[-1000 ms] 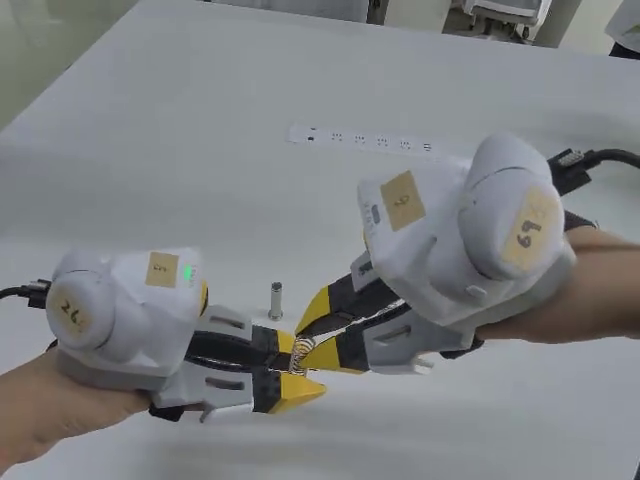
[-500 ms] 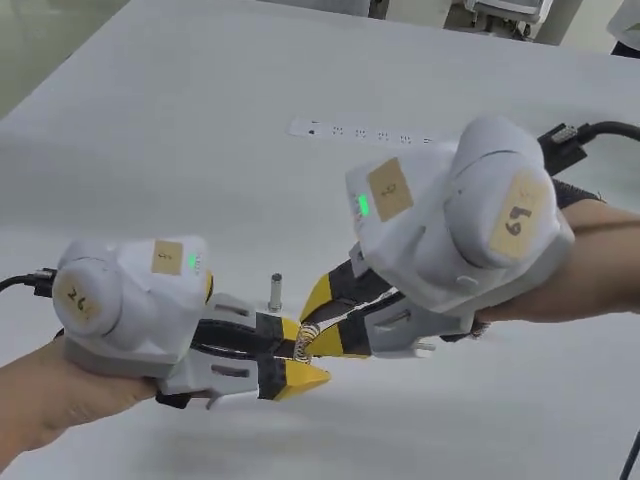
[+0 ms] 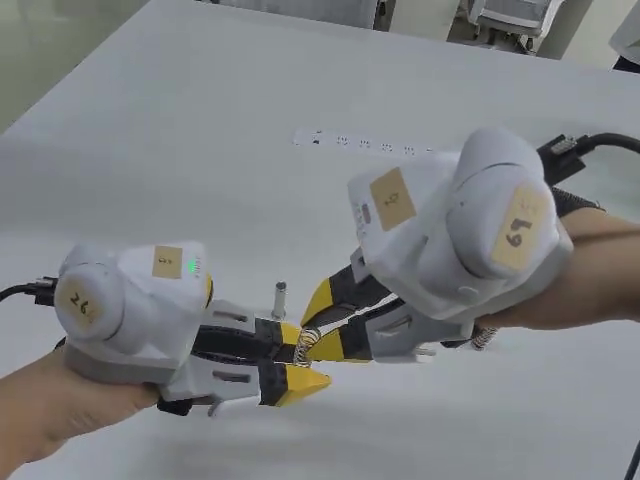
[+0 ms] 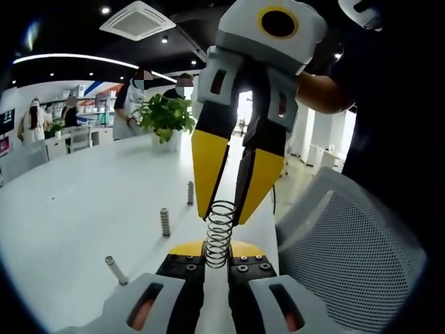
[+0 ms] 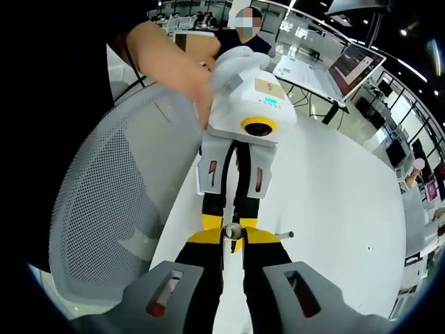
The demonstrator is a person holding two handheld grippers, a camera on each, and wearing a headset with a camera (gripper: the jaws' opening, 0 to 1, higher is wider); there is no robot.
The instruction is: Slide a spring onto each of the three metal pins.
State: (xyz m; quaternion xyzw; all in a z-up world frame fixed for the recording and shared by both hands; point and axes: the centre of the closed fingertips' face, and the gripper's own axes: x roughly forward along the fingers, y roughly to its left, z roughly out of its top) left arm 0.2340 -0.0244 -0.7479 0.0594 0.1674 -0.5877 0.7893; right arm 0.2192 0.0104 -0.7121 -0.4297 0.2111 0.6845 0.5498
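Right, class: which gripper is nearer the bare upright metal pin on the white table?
Left. The left gripper lies beside the bare upright metal pin; the right gripper grips the coiled metal spring further ahead.

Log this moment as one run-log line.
left gripper: shut on spring | right gripper: shut on same spring, far end | nearest pin: bare, upright

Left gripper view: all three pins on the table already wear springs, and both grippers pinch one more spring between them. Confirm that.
Not all three. In the left gripper view the far pin and middle pin wear springs, but the nearest pin is bare. The left gripper and right gripper do pinch a loose spring between them.
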